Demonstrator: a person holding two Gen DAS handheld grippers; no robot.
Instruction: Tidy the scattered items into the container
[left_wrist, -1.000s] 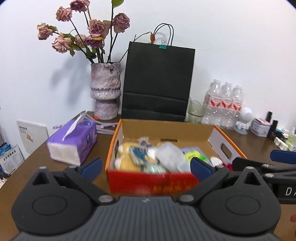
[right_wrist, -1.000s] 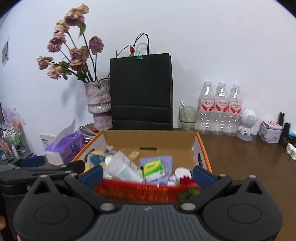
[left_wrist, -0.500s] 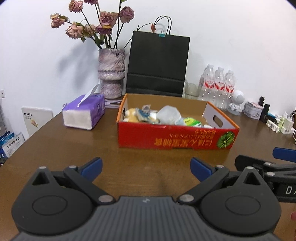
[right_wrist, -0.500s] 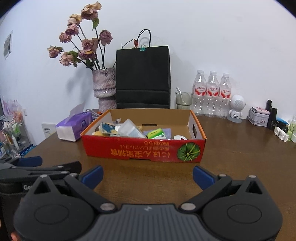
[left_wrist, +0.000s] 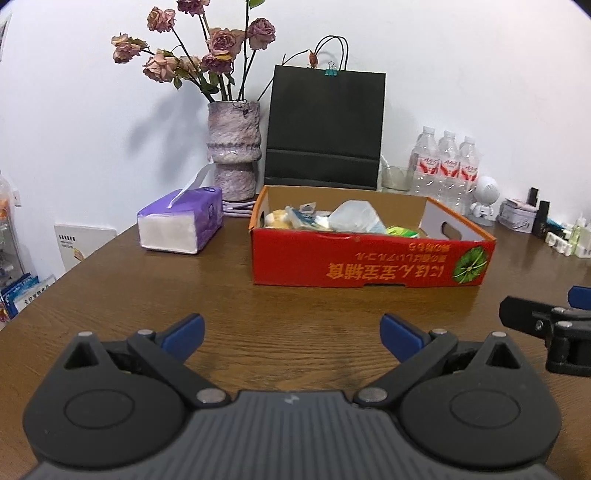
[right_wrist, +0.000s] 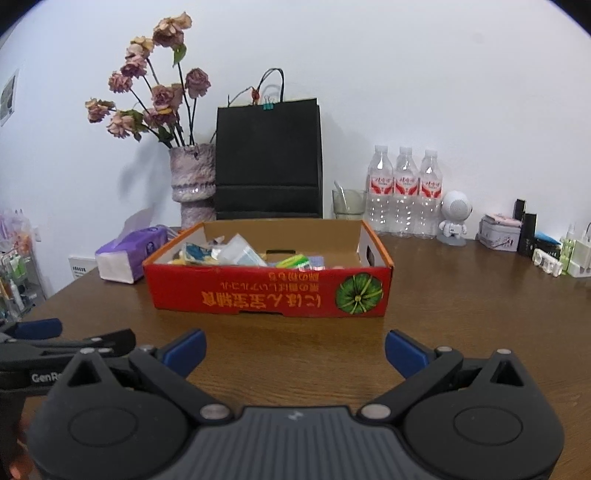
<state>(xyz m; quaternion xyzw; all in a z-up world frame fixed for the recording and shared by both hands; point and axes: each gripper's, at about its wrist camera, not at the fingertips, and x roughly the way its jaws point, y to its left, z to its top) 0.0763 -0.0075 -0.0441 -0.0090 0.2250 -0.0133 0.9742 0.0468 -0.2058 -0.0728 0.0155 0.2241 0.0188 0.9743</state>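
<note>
Behind box (right_wrist: 269, 291), glass (right_wrist: 349, 205), perhaps with spoon.

Red cardboard box (left_wrist: 369, 258) upright on table, open top, packets (left_wrist: 354, 218) piled inside, approx. half full

Two wrist fisheyes, low over the surface (left_wrist: 295, 306), facing the back wall.
Left view sits left of the right; both share the red box (left_wrist: 369, 258) (right_wrist: 269, 291), near, and see each other's claw at the edge.
</note>
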